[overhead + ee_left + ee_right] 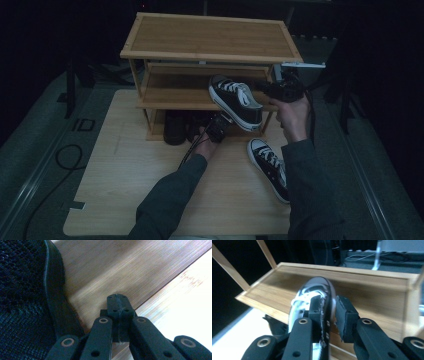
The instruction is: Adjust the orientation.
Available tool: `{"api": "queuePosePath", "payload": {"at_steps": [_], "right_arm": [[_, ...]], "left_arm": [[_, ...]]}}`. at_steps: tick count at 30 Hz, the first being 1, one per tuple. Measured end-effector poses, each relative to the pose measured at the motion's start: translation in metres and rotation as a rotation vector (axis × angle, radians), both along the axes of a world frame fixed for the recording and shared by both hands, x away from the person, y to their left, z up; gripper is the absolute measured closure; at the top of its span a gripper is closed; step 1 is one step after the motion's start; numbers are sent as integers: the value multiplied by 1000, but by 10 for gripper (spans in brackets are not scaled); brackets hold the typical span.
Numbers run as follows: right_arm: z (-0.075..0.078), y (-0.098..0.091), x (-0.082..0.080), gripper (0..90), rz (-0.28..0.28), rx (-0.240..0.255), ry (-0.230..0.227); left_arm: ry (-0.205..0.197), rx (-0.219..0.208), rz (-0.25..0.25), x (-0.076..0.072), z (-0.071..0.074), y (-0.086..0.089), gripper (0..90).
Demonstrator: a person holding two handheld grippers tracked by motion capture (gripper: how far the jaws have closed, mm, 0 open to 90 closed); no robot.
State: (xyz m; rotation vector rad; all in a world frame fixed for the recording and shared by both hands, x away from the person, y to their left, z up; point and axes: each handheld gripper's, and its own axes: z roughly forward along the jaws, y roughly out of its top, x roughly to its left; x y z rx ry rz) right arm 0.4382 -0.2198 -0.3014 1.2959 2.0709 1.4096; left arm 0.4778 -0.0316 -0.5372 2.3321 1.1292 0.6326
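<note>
Holding a black sneaker (236, 101) by its side wall, right gripper (328, 312) pinches it, tilted, before the rack's middle shelf (170, 95). Left gripper (117, 305), jaws shut and empty, rests near the bottom shelf. Risk: thin-edge grip slips; toe catches shelf lip.

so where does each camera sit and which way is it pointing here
High view: above the person's side, looking forward and down on the table, the shoe rack and both forearms.
Left gripper view: rides the left gripper, low by a dark mesh shoe; jaws closed.
Right gripper view: rides the right gripper, facing the rack, jaws gripping the lifted sneaker.
Shared: the high and right gripper views both show that sneaker and the rack.
</note>
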Motion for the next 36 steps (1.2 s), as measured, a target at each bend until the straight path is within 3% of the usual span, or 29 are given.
{"api": "queuePosePath", "payload": {"at_steps": [4, 11, 20, 36], "right_arm": [[-1, -7, -2, 773, -7, -40, -4], [-8, -17, -9, 896, -27, -103, 2], [-15, -26, -28, 900, -3, -194, 0], [-32, -31, -69, 899, 84, -246, -2]], "left_arm": [[0, 0, 1, 0, 0, 0, 900], [0, -1, 1, 0, 0, 0, 900], [-1, 0, 0, 0, 0, 0, 900], [-2, 1, 3, 0, 0, 0, 900]]}}
